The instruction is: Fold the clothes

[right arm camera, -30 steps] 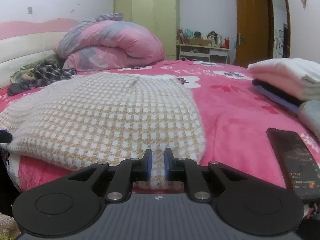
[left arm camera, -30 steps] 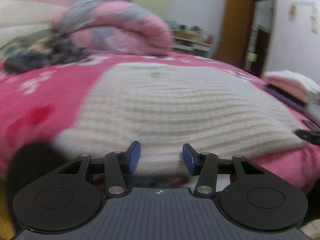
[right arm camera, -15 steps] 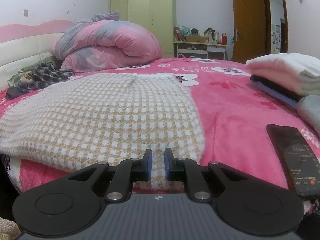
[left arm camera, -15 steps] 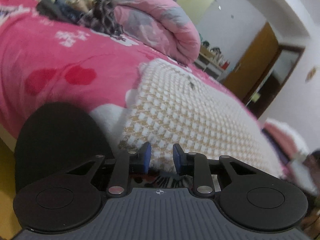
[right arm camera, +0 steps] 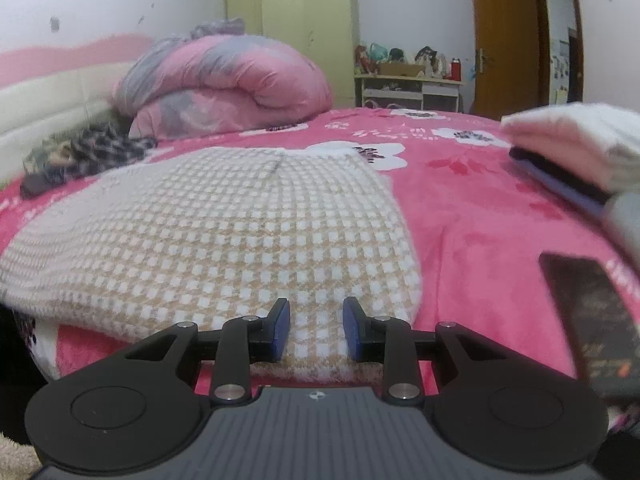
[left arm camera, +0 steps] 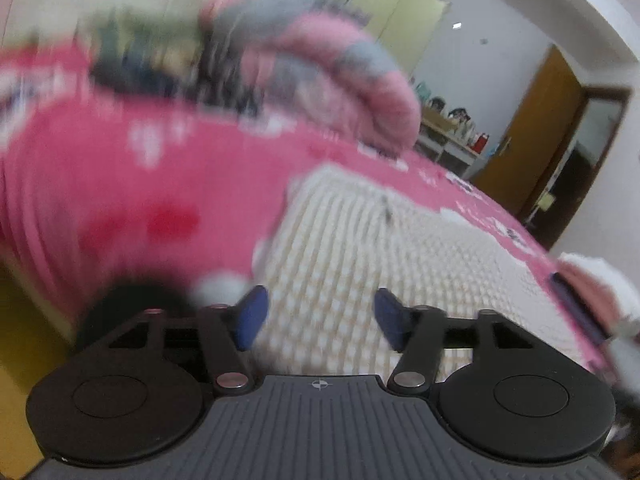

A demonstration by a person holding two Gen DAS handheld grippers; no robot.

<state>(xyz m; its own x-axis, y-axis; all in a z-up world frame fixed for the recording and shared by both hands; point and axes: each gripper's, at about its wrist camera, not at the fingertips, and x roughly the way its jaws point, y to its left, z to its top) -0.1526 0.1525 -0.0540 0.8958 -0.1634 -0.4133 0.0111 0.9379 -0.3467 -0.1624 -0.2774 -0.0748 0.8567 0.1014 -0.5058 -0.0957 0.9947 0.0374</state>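
A cream and tan checked knit garment (right arm camera: 224, 232) lies flat on the pink bed (right arm camera: 472, 216), folded to a broad rectangle. In the left wrist view, which is blurred by motion, the same garment (left arm camera: 380, 264) fills the lower middle. My left gripper (left arm camera: 318, 318) is open over its near left corner, and whether its blue fingers touch the cloth is unclear. My right gripper (right arm camera: 316, 328) is open over the near right hem, with knit cloth showing between its blue pads (right arm camera: 280, 328).
A rolled pink and grey quilt (right arm camera: 224, 80) and a dark plaid heap (right arm camera: 84, 152) lie at the head of the bed. Folded clothes (right arm camera: 572, 140) are stacked at the right, with a black phone (right arm camera: 592, 312) near the front edge. A wooden door (right arm camera: 504, 32) stands behind.
Both grippers have opened: the right one let go of the near hem it was pinching, and the left widened from nearly shut. The left view has swung and blurred.
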